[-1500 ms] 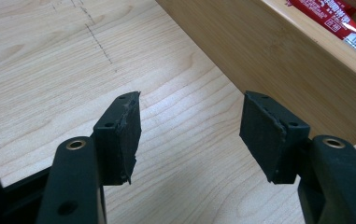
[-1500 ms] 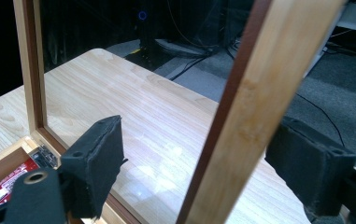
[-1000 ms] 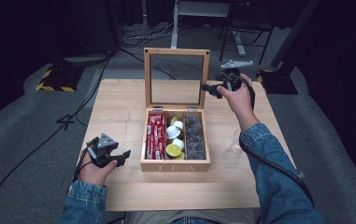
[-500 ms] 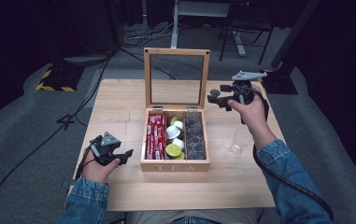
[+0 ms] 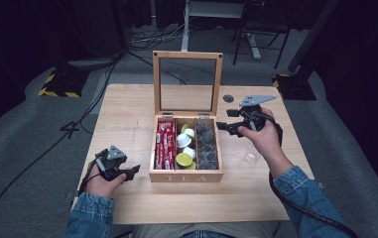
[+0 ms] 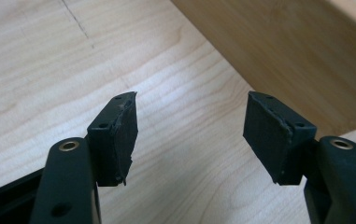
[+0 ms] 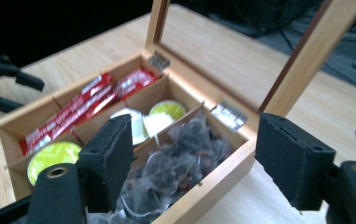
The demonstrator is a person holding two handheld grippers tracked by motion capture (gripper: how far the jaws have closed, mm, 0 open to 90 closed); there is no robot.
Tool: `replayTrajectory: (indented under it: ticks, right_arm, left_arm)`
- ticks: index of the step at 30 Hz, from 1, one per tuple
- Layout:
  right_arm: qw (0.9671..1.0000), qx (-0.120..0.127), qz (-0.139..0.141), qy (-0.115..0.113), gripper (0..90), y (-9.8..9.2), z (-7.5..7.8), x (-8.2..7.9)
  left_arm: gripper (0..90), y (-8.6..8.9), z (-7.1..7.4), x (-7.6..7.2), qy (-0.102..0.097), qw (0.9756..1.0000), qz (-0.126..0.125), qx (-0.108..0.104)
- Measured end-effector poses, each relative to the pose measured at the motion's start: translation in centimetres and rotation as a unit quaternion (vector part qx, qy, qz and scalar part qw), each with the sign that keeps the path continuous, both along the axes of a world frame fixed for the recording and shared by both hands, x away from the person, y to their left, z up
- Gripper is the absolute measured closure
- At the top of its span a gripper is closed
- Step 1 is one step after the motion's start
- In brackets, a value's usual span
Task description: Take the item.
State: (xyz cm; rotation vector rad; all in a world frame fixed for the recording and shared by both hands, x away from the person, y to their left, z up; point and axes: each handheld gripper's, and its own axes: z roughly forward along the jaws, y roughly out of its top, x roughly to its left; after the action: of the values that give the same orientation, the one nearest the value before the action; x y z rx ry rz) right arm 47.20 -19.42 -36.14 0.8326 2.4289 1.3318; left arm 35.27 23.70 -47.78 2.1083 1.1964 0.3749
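Here the right tongs (image 7: 194,158), empty, have been narrowing above blurred clear packets (image 7: 175,163); left tongs (image 6: 189,135) gape.

Pale, fine-grained wooden table (image 5: 127,124). Light honey-coloured wooden tea box (image 5: 186,176), front stamped "TEA" in darker letters; silver hinges. Left compartment: red sachets (image 5: 165,144) with white lettering. Middle: white capsules (image 5: 184,140), lime-green lidded capsules (image 5: 184,159). Right: clear bags of dark tea (image 5: 207,146). Both grippers black, grey top plates: left gripper (image 5: 131,172), right gripper (image 5: 222,126). Blue denim sleeves (image 5: 303,186). Grey carpet floor (image 5: 23,148); black-and-yellow striped tape (image 5: 57,92).
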Motion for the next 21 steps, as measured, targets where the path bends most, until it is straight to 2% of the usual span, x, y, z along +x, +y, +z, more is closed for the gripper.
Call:
replayTrajectory:
  ticks: [1,7,13,18,21]
  right_arm:
    - [0.9999,-0.012,0.003,0.001,29.8,0.3,-0.3,-0.1]
    - [0.9993,-0.028,0.016,0.018,33.8,1.7,-1.7,-0.3]
    - [0.9975,-0.056,0.029,0.033,35.9,3.3,-3.6,-0.2]
    - [0.9955,-0.075,0.035,0.047,37.7,4.1,-5.0,0.1]
    - [0.9945,-0.082,0.032,0.058,40.4,4.3,-5.6,0.3]
  left_arm:
    - [35.2,0.0,-0.1,0.0,0.002,1.0000,-0.001,0.001]
    - [34.1,-0.1,-0.7,-0.1,0.016,0.9998,-0.005,0.013]
    - [33.8,-0.3,-1.4,-0.1,0.026,0.9995,-0.006,0.015]
    - [33.1,-0.2,-1.5,0.0,0.022,0.9996,-0.011,0.015]
    - [32.4,-0.2,-1.8,0.0,0.008,0.9999,-0.011,0.009]
